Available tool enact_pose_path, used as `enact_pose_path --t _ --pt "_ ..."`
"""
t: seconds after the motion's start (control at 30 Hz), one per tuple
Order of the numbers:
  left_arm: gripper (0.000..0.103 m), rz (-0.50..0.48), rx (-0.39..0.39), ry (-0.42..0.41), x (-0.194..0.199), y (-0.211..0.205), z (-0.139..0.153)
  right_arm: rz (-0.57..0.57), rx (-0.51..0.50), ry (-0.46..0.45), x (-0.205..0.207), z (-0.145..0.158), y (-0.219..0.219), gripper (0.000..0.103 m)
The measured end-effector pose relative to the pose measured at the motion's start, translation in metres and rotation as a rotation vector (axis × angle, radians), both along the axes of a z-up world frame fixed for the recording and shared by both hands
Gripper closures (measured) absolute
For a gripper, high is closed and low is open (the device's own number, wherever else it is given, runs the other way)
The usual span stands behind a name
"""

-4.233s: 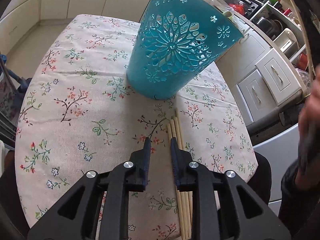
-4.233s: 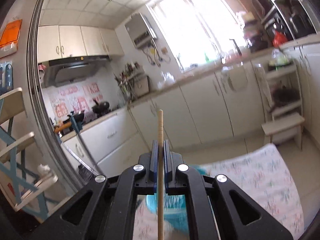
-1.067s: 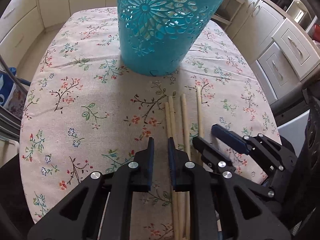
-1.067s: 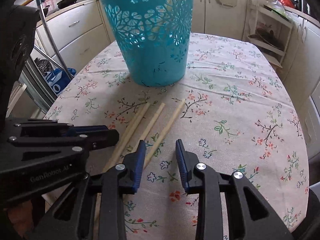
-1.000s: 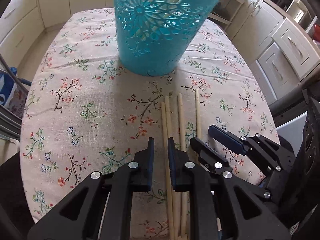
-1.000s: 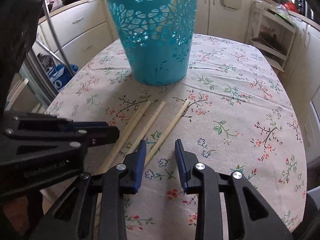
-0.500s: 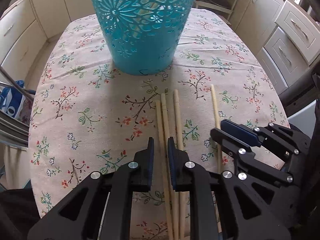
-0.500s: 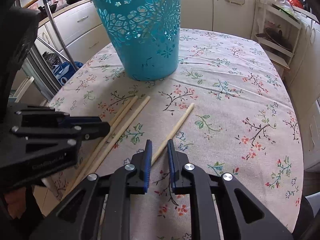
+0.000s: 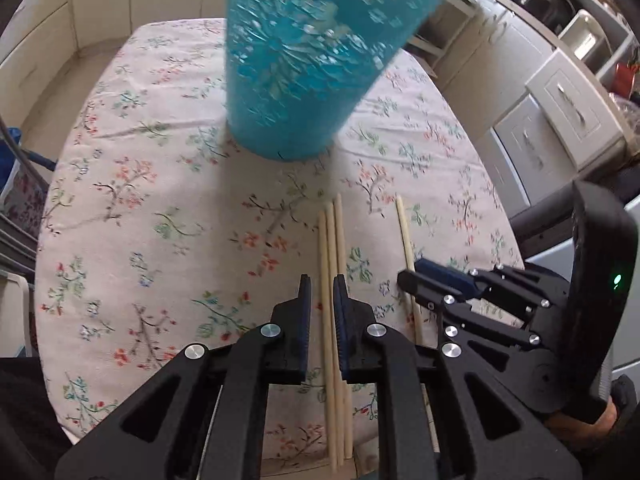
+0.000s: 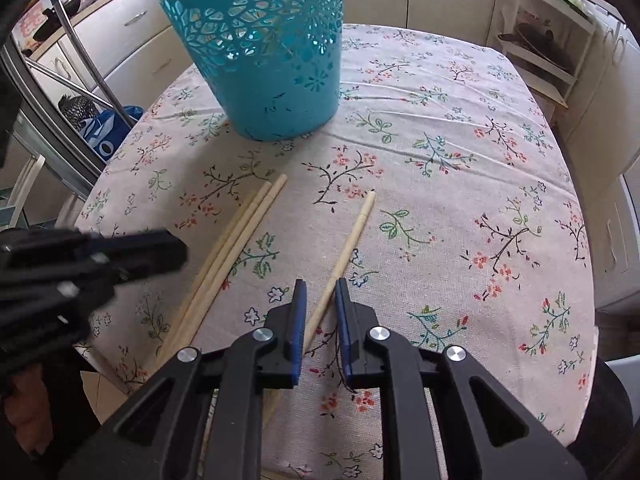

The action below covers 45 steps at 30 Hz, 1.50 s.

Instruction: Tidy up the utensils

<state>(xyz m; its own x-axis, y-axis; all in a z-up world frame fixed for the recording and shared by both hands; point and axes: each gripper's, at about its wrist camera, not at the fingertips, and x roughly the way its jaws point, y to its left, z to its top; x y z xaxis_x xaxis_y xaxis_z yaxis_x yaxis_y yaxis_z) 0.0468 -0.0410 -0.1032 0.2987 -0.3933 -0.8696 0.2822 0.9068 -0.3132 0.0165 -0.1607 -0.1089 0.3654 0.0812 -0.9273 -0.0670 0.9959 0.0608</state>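
Note:
A teal cut-out bucket [image 9: 304,80] [image 10: 272,60] stands upright on the flowered tablecloth [image 9: 140,220] [image 10: 460,200]. Three wooden chopsticks [image 9: 330,248] [image 10: 236,236] lie side by side in front of it. My left gripper [image 9: 322,292] [image 10: 180,248] hovers over them with a narrow gap; one chopstick runs beneath that gap, untouched by the pads. A fourth chopstick [image 9: 404,228] [image 10: 356,232] lies apart to the right. My right gripper [image 10: 320,292] [image 9: 408,276] is shut on it, the stick crossing slantwise between the pads, its far tip near the cloth.
White cabinets and drawers [image 9: 560,120] line the right side past the table edge. A shelf rack [image 10: 536,40] stands at the back right. A metal frame and a blue bag [image 10: 108,128] sit off the table's left edge. A hand [image 10: 28,400] holds the left gripper.
The right jaws closed around the outermost chopstick, which has slid sideways away from the other three. The left gripper drifted slightly over the group, its gap unchanged.

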Motion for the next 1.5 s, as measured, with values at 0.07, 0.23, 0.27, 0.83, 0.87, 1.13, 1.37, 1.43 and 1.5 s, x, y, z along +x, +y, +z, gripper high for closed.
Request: enact_pose_path --t 0.07,0.23,0.27,0.83,0.87,1.13,1.37,1.43,1.5 --pt "0.092 0.013 -0.023 0.015 0.004 0.004 -0.002 -0.008 0.003 0.0 -0.002 0.0 -0.001 0.088" --pt "0.092 -0.02 0.016 0.025 0.003 -0.007 -0.011 -0.005 -0.016 -0.01 -0.003 0.0 0.002 0.088" --pt "0.092 -0.029 0.046 0.027 0.001 -0.011 -0.015 0.001 -0.023 -0.014 -0.004 0.0 0.003 0.088" --pt "0.092 -0.019 0.135 0.015 0.002 -0.024 -0.02 0.027 0.124 -0.019 -0.005 0.001 -0.009 0.082" --pt "0.092 -0.017 0.124 0.017 0.002 -0.023 -0.02 0.025 0.131 -0.019 -0.006 0.001 -0.009 0.082" --pt "0.091 -0.021 0.089 0.028 -0.002 -0.017 -0.022 0.046 0.119 -0.025 -0.007 0.001 -0.004 0.073" --pt "0.09 -0.042 0.114 0.018 -0.006 -0.023 -0.023 0.045 0.124 -0.024 -0.007 0.0 -0.004 0.073" --pt "0.09 -0.046 0.127 0.016 -0.005 -0.025 -0.024 0.05 0.118 -0.025 -0.007 0.0 -0.004 0.073" --pt "0.089 -0.06 0.16 0.001 -0.006 -0.031 -0.024 0.053 0.108 -0.026 -0.007 0.0 -0.003 0.073"
